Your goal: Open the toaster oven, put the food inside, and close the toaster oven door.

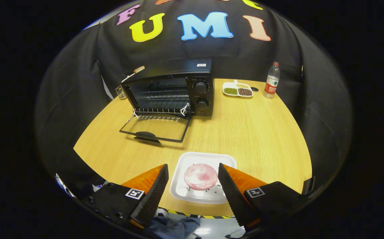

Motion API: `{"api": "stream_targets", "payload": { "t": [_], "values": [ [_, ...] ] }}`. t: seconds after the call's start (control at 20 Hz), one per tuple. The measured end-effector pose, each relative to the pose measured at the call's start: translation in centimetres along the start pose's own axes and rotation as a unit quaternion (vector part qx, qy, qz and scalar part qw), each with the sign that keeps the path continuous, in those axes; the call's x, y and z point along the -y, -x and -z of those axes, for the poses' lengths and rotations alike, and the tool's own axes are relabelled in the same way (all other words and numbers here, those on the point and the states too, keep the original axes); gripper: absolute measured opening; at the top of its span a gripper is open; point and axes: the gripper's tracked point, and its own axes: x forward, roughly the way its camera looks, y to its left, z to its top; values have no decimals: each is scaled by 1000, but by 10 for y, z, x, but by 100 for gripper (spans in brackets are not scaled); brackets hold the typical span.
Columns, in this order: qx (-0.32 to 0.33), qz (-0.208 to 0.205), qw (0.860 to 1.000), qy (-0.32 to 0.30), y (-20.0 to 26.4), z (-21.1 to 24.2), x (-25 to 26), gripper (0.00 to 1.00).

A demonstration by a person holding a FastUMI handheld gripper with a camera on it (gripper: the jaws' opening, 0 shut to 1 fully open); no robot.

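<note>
Gripper view: tongs (pixel 193 177) spread wide, flanking white tray (pixel 192 196) bearing round pink food (pixel 200 176). Beyond, toaster oven (pixel 172 89) facing tongs, long axis crosswise, door (pixel 155 127) lowered flat onto surface (pixel 245 132).

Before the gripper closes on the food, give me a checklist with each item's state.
1. Toaster oven door open, lying flat: ok.
2. Oven rack in place inside: ok.
3. Gripper fingers open wide: ok.
4. Pink round food on the white tray between the fingers: ok.
5. Fingers touching the tray or food: cannot tell.
6. Table path from tray to oven free of the bean dish and water bottle: ok.
</note>
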Motion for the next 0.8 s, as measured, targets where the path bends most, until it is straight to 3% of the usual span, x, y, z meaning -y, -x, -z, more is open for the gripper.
{"api": "stream_targets", "payload": {
  "t": [0.4,0.8],
  "values": [
    [-88,-24,996,-4,-37,33,42,96],
    [-172,-56,982,-49,-65,59,67,77]
  ]
}}
